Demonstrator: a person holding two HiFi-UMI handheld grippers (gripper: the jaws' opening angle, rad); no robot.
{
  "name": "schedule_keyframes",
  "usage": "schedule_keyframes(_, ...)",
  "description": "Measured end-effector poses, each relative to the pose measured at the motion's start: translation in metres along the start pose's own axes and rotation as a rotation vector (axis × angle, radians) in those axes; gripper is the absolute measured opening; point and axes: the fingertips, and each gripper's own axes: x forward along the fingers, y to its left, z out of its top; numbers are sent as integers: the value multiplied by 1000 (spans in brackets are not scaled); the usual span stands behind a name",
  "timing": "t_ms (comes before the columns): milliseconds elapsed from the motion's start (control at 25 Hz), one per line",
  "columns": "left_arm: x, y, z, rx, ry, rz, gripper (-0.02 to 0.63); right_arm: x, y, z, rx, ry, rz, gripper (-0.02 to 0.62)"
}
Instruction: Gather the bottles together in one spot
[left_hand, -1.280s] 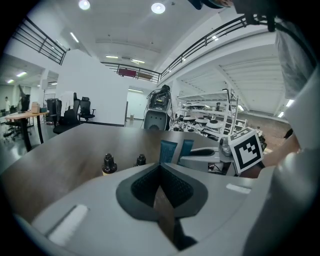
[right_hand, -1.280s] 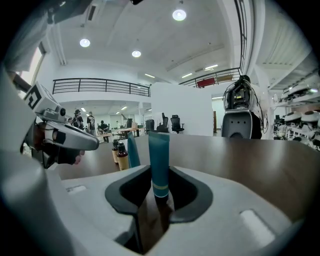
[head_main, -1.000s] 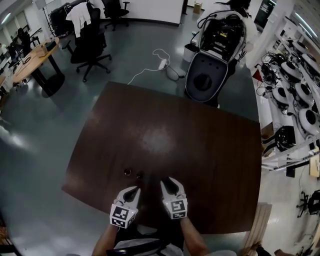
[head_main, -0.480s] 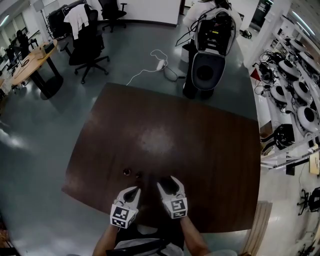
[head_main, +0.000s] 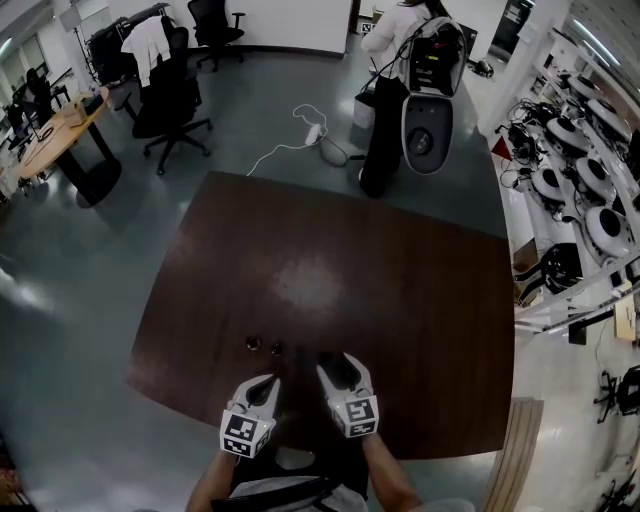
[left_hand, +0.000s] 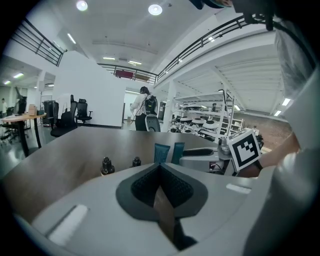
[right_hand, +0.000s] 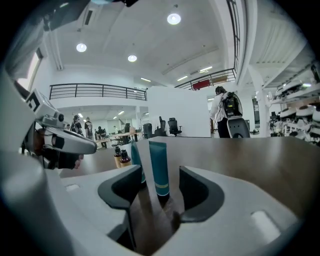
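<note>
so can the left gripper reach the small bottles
Probably yes: the small bottles stand just ahead of the left gripper, bare table between; its shut jaws must open first.

Grey floor (head_main: 60, 300) — office chairs (head_main: 170, 100), a wooden desk (head_main: 60, 125), cluttered shelves (head_main: 590, 200).

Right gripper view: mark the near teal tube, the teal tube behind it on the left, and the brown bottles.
near teal tube (right_hand: 159, 166): right gripper view, mid body.
rear teal tube (right_hand: 136, 152): right gripper view, visible body strip.
brown bottles (right_hand: 124, 160): right gripper view, right bottle's body.
</note>
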Motion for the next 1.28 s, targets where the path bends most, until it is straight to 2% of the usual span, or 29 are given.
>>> schedule_keyframes(120,-4,-3,6,6,-5,-12,1,-9,2,3,2,13,-12,206)
schedule_keyframes(280,-11,-11,16,16,-14,-29,0,-26,5,12,5,-4,-32,93)
schedule_keyframes(480,-21,-20,28,29,-20,-52,1,-45,11,30,-3,-19,-67,2)
schedule_keyframes(680,-35,-26,41,43,-30,-74,1,-61,22,42,3,-15,-88,2)
schedule_keyframes(880,-46,-31,53,64,-44,-93,0,-79,29,61,4,-42,-128,2)
schedule_keyframes(1280,-72,-39,80,95,-80,-111,2,-102,48,92,5,-100,-149,2)
